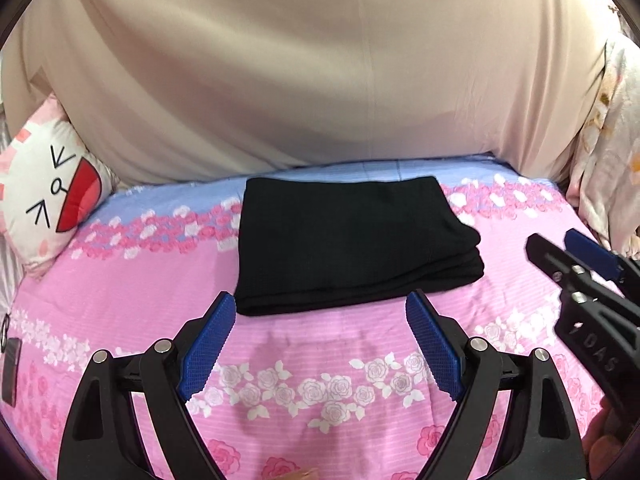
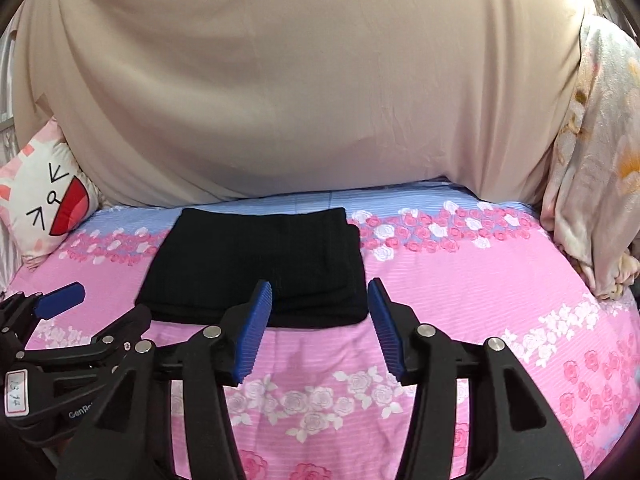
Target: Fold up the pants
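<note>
Pants (image 1: 352, 244) are folded into a compact black rectangle, lying flat on the bed and clear of both claws from where I'm driving. Left claw (image 1: 320, 344) hangs above the sheet with its blue pads (image 1: 206, 350) spread wide, nothing between them; the near edge of the folded stack sits just beyond its fingertips. Right claw (image 2: 320, 330) is about half open, also empty, its tips framing the stack's near right corner without touching the cloth as far as I can see. In the left wrist view the right claw shows at the far right edge; in the right wrist view the left claw sits at lower left with a small white label on its body. Bedsheet (image 2: 460, 280) is pink with rose bands and a blue strip at the far side. Beyond: a big beige cover (image 1: 320, 72), a cartoon-face pillow (image 1: 48, 200) at left, a floral quilt (image 2: 592, 160) bunched at right.
</note>
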{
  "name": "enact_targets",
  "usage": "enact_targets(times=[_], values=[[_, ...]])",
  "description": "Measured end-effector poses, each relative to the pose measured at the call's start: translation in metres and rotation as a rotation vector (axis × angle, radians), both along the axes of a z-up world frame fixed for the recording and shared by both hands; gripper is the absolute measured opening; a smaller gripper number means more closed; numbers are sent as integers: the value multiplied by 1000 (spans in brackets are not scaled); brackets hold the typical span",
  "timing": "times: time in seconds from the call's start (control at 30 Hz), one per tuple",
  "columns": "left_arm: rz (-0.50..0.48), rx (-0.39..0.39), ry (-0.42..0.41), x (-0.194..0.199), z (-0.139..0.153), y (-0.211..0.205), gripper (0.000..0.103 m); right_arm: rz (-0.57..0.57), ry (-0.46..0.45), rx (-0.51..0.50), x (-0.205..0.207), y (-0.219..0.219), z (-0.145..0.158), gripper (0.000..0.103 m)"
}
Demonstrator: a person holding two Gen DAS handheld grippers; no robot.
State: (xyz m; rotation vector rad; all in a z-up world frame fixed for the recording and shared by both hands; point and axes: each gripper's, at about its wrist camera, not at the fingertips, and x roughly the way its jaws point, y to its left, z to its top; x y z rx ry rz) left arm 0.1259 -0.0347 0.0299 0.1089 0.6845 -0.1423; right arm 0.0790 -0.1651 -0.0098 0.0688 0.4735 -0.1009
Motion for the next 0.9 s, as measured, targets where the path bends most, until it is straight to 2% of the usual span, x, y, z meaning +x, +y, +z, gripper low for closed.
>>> enact_targets(times=[0.33,0.9], values=[[10,16,-22,-8,5,7,85,-1,3,-2,-3,9,0,49],[29,30,-7,-6,0,15,85,10,16,-4,-1,15,-2,49]])
